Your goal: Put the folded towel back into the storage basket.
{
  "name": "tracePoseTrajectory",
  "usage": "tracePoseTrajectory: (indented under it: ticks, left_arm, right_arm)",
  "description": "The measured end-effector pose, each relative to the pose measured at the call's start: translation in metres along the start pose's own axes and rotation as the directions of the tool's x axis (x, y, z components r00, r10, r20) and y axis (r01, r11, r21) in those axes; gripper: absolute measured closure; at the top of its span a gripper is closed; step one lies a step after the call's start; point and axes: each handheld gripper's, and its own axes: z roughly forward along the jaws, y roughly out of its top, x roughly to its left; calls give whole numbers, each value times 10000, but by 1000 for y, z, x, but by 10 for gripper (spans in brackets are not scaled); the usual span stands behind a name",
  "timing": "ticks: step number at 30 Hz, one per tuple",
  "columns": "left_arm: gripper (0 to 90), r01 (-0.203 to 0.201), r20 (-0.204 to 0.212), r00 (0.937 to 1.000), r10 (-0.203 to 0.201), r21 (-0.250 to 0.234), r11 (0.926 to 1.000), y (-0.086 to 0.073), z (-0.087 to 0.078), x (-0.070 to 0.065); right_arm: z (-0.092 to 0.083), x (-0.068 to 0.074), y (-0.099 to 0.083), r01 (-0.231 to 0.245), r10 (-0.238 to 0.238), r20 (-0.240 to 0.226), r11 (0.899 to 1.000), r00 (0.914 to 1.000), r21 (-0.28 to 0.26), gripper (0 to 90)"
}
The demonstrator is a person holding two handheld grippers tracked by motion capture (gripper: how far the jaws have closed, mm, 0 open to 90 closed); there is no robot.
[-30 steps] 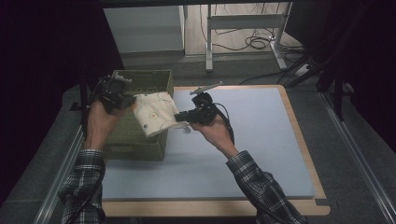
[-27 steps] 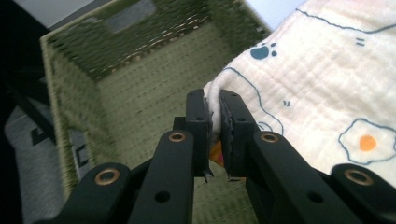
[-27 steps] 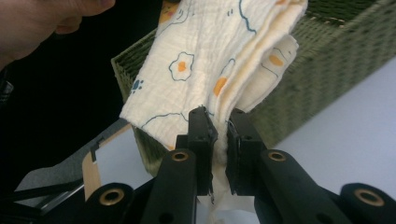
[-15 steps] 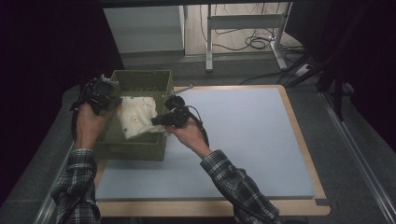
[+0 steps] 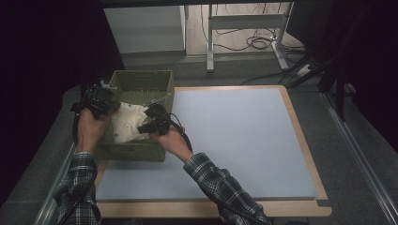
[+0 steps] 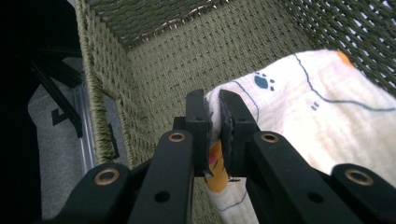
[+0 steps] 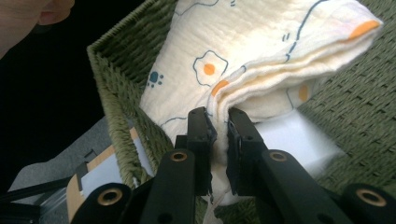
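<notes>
A folded cream cloth (image 5: 126, 125) printed with eggs and paw marks hangs inside the green woven basket (image 5: 141, 79) at the table's left edge. My left gripper (image 5: 110, 107) is shut on the cloth's left edge, at the basket's left wall. In the left gripper view the left gripper (image 6: 214, 119) pinches the cloth (image 6: 322, 126) between its jaws, with the basket wall (image 6: 154, 70) behind. My right gripper (image 5: 143, 125) is shut on the cloth's right edge over the basket. In the right gripper view the right gripper (image 7: 218, 130) clamps the folded layers of the cloth (image 7: 252, 46).
The blue mat (image 5: 234, 140) covers the wooden table (image 5: 300, 126) to the right of the basket. A white cabinet (image 5: 145, 28), a metal stand (image 5: 244, 23) and cables (image 5: 256, 42) lie on the floor behind. Dark rails run along both table sides.
Both grippers have carried the cloth leftward and down, from above the basket's right edge into the basket. The right hand travelled further than the left.
</notes>
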Motion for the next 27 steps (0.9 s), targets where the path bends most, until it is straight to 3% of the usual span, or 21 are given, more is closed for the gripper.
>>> tracePoseTrajectory:
  ticks: [6,11,16,18,19,27]
  left_arm:
    - [827,-39,200,9998,39,-10,10000,0,10,-3]
    - [826,-282,441,9987,273,178,9994,1,25,-12]
    - [814,-287,644,9976,259,421,9987,-1,39,-17]
    - [746,-279,673,9974,247,463,9985,-1,42,-18]
    - [700,-240,624,9978,218,345,9991,-2,44,-20]
    - [549,-39,828,9966,40,-9,10000,3,38,-24]
  right_arm:
    - [2,0,-1,36,-46,479,9998,9988,217,801]
    - [3,-4,-5,-111,75,763,9989,9971,461,799]
    - [5,-2,-7,-51,1,1013,9988,9949,487,771]
    - [5,-2,-7,-18,-29,986,9988,9951,482,742]
    - [4,-1,-6,-1,-39,832,9989,9965,475,663]
    - [-14,-6,-1,252,-259,937,9996,9953,91,616]
